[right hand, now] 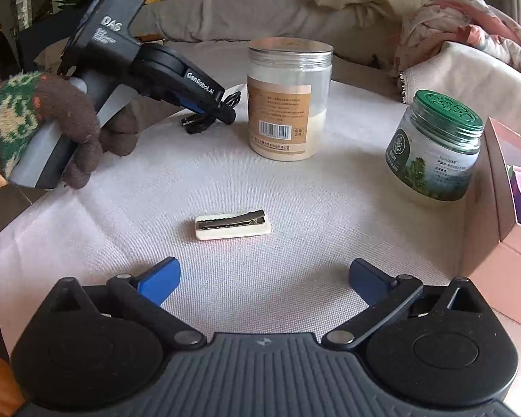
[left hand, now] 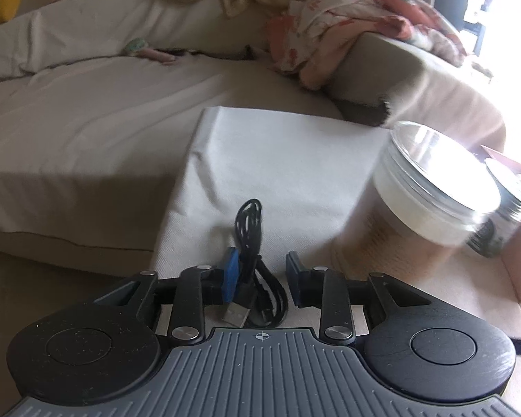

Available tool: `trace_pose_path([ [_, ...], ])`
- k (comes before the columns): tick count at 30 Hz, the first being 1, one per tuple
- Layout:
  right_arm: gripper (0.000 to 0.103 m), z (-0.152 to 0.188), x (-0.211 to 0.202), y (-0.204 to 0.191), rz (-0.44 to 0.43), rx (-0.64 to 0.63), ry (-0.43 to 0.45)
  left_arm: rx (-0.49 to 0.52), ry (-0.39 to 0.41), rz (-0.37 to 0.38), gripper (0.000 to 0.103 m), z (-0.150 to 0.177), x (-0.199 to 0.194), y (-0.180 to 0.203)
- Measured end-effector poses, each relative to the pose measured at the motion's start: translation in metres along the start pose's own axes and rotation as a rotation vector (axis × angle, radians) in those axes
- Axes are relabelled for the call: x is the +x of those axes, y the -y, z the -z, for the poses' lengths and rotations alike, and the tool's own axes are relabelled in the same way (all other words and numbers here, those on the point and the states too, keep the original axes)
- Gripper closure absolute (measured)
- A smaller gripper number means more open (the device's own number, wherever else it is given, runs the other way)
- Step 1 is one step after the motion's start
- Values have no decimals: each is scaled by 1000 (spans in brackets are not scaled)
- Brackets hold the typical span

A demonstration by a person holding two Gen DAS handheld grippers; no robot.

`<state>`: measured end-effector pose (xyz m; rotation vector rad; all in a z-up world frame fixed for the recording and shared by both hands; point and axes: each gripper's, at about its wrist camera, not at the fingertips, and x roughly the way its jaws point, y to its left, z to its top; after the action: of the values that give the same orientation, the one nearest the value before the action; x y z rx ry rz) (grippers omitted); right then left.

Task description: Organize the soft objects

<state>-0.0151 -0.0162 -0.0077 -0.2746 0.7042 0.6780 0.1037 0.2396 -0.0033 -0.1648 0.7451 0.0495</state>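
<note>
Two tools work the white cloth (right hand: 121, 215): the left tool (left hand: 258, 279) has a coiled black cable (left hand: 257, 260) between slightly parted pads, seemingly mid-pickup, while the right tool (right hand: 264, 278), spread wide and empty, must next advance over the hair clip (right hand: 232, 227).

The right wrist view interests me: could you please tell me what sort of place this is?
Probably a home living room or bedroom. A beige sofa or bed carries rumpled floral bedding, and household jars, a clear-lidded jar and a green-lidded one, stand on a white cloth.
</note>
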Motion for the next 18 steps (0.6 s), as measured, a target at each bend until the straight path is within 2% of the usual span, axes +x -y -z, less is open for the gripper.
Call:
trace_pose_path([
  [8,1,-14,9,-5,-28,16,-17,-19,40,40,76,14,-9,-5],
  [11,6,-20,17,-12,-23,-20,-6,-7,44,37,76,14,-8,-4],
  [13,16,-25,20,-13,-24,-22,2,-4,48,37,76,16,-9,-4],
  [14,31,-29,20,-14,-30,-36,1,-5,49,40,76,16,-9,-5],
  [16,52,-35,18,-19,-57,-77,-19,-6,52,42,77,17,-10,-5],
  [18,52,-42,15,-22,-48,-113,-40,-8,57,43,78,18,-10,-5],
])
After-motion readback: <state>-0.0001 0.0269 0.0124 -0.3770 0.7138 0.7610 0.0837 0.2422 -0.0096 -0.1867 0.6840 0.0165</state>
